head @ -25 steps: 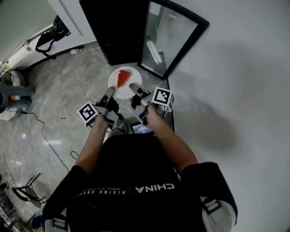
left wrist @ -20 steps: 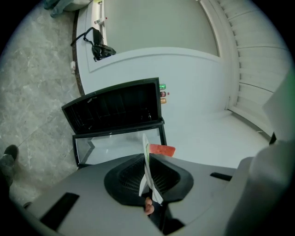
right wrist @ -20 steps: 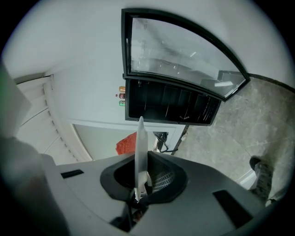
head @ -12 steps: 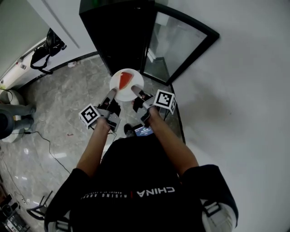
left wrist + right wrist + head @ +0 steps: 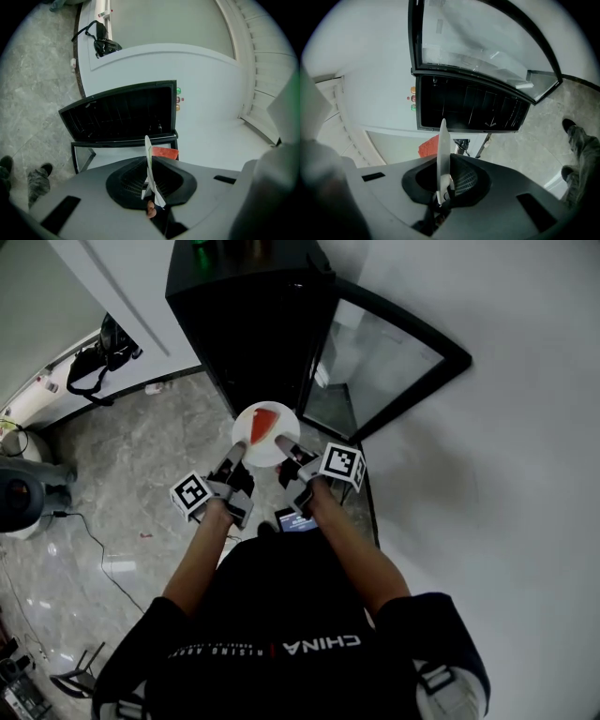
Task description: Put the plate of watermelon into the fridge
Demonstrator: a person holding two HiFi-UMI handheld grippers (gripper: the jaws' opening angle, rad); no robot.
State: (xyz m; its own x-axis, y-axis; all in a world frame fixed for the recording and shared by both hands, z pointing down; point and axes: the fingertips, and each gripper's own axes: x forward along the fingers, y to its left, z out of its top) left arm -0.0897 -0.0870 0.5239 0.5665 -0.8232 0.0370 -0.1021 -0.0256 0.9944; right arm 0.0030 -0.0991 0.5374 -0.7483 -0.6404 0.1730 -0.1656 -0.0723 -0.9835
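A white plate (image 5: 265, 433) carries a red watermelon slice (image 5: 263, 425) and is held in the air in front of a black fridge (image 5: 239, 306) whose glass door (image 5: 380, 362) stands open. My left gripper (image 5: 234, 454) is shut on the plate's left rim, and my right gripper (image 5: 286, 448) is shut on its right rim. In the left gripper view the plate (image 5: 149, 165) shows edge-on between the jaws, with the watermelon slice (image 5: 165, 153) beyond. The right gripper view shows the same plate (image 5: 442, 159) edge-on, the slice (image 5: 427, 146) to its left, and the dark fridge interior (image 5: 471, 108) ahead.
The fridge stands against a white wall (image 5: 487, 474), with its open door to the right of the plate. A grey marble floor (image 5: 131, 474) spreads to the left, with a cable (image 5: 94, 531), a black bag (image 5: 94, 357) on a white ledge, and a round grey device (image 5: 19, 495) at the far left.
Both grippers and the plate have stayed together while the fridge has come into fuller view and closer. The open door now shows larger on the right.
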